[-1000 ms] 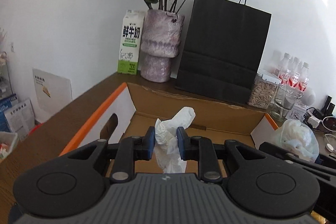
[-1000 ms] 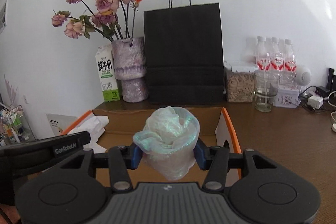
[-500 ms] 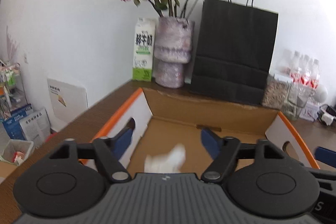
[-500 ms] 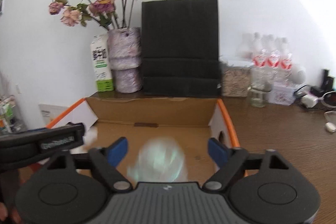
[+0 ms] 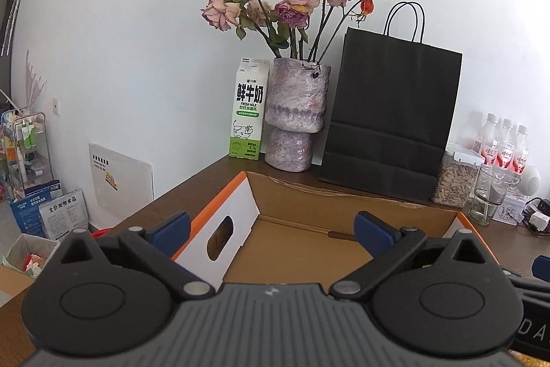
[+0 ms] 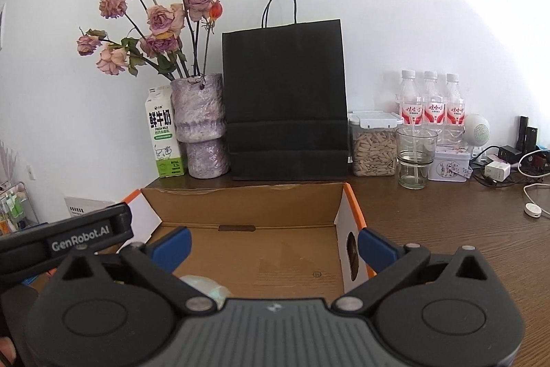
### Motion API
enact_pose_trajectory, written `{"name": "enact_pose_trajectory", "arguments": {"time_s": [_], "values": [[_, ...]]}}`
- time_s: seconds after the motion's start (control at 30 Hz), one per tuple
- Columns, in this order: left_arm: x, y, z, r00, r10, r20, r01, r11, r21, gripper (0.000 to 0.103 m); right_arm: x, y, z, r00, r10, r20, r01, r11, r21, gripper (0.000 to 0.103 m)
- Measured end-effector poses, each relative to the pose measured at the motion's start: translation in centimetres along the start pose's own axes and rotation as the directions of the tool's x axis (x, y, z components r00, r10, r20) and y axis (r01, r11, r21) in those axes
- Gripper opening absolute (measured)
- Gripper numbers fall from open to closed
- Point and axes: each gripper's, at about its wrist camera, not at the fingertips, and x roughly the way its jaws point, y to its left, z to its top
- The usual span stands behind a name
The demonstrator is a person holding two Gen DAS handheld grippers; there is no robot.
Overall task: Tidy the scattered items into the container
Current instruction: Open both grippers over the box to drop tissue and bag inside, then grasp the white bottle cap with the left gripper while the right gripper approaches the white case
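Our left tongs (image 5: 271, 226) and right tongs (image 6: 273, 245) are opening wide, empty, over the box (image 6: 240, 200), where a soft, light plastic wad (image 6: 206, 288) lies, best pinched mid-bulk.

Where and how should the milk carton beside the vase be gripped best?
Grip the milk carton across its flat side faces at mid-height, coming level from the front. It stands upright, the vase crowds one side, and the sloped top offers no parallel faces.
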Motion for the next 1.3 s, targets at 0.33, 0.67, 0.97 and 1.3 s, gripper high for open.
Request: {"name": "enact_pose_trajectory", "arguments": {"time_s": [0.33,0.67,0.97,1.3], "values": [[-1.4,0.4,1.1,1.000,-0.001,0.013,0.001,1.000,-0.012,0.103,-1.1,0.5,0.7,1.000,-0.003,0.029,0.003,1.000,-0.015,0.103],[-6.5,1.9,2.8,0.998,-0.032,0.056,0.032,0.999,-0.001,0.103,-6.4,2.1,1.9,0.996,0.003,0.092,0.001,0.999,-0.036,0.103],[-11.1,4.5,2.2,0.994,-0.099,0.038,0.098,0.995,0.023,0.103,-12.3,4.2,0.5,0.992,0.008,0.128,0.006,0.994,-0.106,0.103],[-15.6,8.5,-1.7,0.991,-0.131,0.010,0.131,0.990,0.057,0.103,-17.7,5.8,-4.2,0.995,0.023,0.097,-0.005,0.984,-0.178,0.103]]}}
